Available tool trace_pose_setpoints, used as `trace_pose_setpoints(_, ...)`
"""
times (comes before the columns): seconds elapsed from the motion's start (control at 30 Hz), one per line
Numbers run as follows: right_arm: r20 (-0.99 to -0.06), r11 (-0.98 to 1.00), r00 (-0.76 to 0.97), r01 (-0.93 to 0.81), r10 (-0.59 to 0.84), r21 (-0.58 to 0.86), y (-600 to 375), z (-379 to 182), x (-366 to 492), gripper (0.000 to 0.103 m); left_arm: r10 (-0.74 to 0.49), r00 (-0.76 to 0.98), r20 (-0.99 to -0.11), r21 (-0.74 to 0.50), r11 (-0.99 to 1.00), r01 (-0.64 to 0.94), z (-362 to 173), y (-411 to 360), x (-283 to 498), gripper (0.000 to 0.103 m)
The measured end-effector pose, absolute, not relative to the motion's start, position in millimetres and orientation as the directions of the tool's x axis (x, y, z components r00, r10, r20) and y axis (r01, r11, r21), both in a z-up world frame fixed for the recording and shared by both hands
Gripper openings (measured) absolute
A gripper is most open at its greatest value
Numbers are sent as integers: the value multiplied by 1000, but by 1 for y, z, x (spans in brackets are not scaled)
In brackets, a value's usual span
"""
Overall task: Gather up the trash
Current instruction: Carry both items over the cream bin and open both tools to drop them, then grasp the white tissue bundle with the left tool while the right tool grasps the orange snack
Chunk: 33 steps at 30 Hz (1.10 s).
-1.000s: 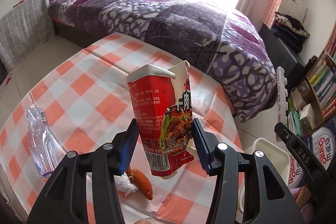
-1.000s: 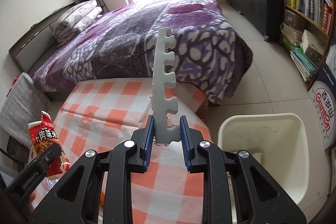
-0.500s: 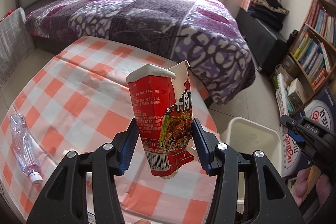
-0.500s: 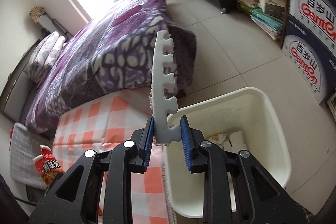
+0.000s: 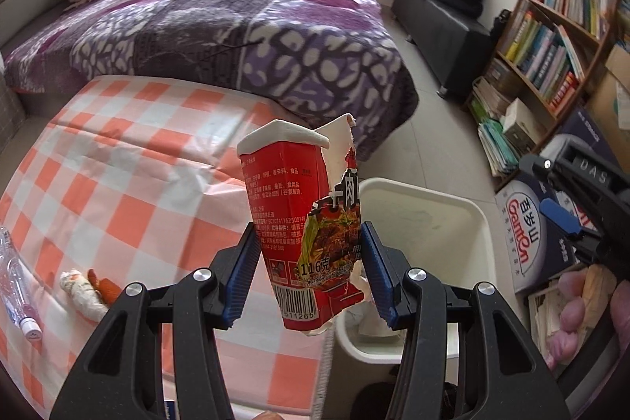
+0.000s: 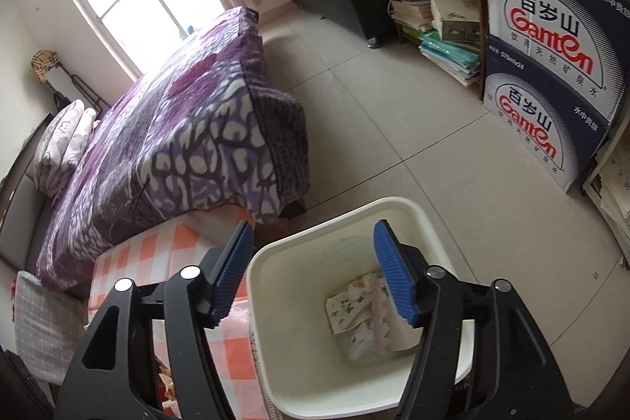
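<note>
My left gripper (image 5: 311, 274) is shut on a torn red noodle cup (image 5: 303, 219) and holds it upright above the table's right edge, next to the white trash bin (image 5: 429, 199). My right gripper (image 6: 315, 270) is open and empty, directly above the same white trash bin (image 6: 275, 321). Inside the bin lie crumpled wrappers (image 6: 354, 306) and the white foam strip (image 6: 380, 317). The right gripper also shows at the right edge of the left wrist view (image 5: 567, 215).
The checked orange-and-white table (image 5: 130, 191) holds a crushed clear plastic bottle (image 5: 15, 294) and a tissue with orange scraps (image 5: 84, 292). A purple bed (image 5: 220, 22) stands behind. A bookshelf (image 5: 551, 38) and Ganten water boxes (image 6: 551, 73) stand right of the bin.
My right gripper moved over the bin, opened and let go of the white foam strip, which now lies in the bin. My left gripper carried the red cup right, toward the bin.
</note>
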State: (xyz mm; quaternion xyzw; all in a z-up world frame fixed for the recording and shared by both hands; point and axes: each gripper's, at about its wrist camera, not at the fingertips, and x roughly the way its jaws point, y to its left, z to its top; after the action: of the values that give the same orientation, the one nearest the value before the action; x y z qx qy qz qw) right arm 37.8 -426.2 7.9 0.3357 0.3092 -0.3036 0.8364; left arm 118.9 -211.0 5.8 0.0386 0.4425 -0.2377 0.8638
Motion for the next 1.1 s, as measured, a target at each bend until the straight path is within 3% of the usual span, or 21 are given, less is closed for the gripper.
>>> trace_pose_setpoints(0.23,-719,533,611,750,-332,391,-451,8,15,82,-420,442,-793,-151,838,525,-5,-246,97,52)
trace_pose_setpoints(0.43,-702,463,620,767,-352,445,-468,11,-4,87,-480,374,-794,-207,790,577,-11,-267,84,56)
trace_pose_setpoints(0.5,-701,448,621,768,-349,457,-472,10,-6,87,-487,362,-795,-210,781,588,-12,-272,80,71)
trace_pose_setpoints(0.6,-706,439,624,767,-335,469,-471,8,-5,87,-490,357,-795,-217,780,587,-12,-269,78,78)
trace_pose_setpoints(0.83,-715,506,636,736,-291,450,-446,8,19,91,-398,423,-814,-135,838,528,-14,-247,84,78)
trace_pose_setpoints(1.1,-745,605,635,680,-205,414,-400,0,60,94,-234,470,-851,-60,933,355,-31,-181,118,78)
